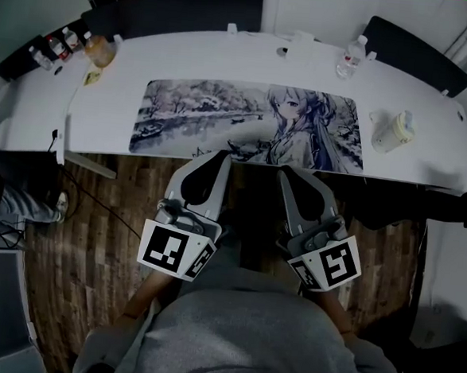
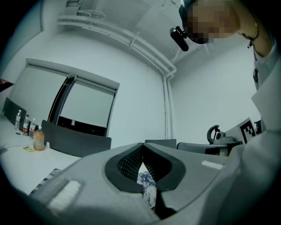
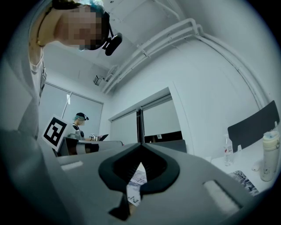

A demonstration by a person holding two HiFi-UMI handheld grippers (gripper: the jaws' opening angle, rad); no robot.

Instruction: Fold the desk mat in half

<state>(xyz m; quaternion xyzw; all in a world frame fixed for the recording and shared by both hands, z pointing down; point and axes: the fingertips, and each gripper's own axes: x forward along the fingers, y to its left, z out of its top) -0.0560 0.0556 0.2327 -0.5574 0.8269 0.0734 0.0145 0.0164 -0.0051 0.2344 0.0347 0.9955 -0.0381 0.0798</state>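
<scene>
The mat [image 1: 222, 117] lies flat and unfolded on the white table [image 1: 427, 159], its printed face up and its long side along the table's near edge. The person stands at 6 o'clock from it and holds both tools side by side, pointing toward 12 o'clock. The left tool [image 1: 222, 159] has its tips over the near edge of the mat, a little left of the mat's middle. The right tool [image 1: 285, 172] has its tips at the same edge, just right of the middle. Whether either tip touches the mat cannot be told. In the left gripper view the left tool [image 2: 141, 147] is closed, tips meeting with nothing between them, and a strip of the mat [image 2: 147, 184] shows through the gap behind the tips. In the right gripper view the right tool [image 3: 140, 146] is closed and empty as well, with the mat [image 3: 136, 180] seen below its tips. A clear bottle [image 1: 350, 58] stands at 1 o'clock from the mat, well apart from it. A white jar [image 1: 393, 131] stands at 3 o'clock, near the mat's short end. Several drinks [image 1: 68, 44] stand at 10 o'clock, at the table's far left corner. Dark chairs [image 1: 174, 6] stand beyond the table at 12 o'clock. The floor [image 1: 94, 236] under the tools is wood.
</scene>
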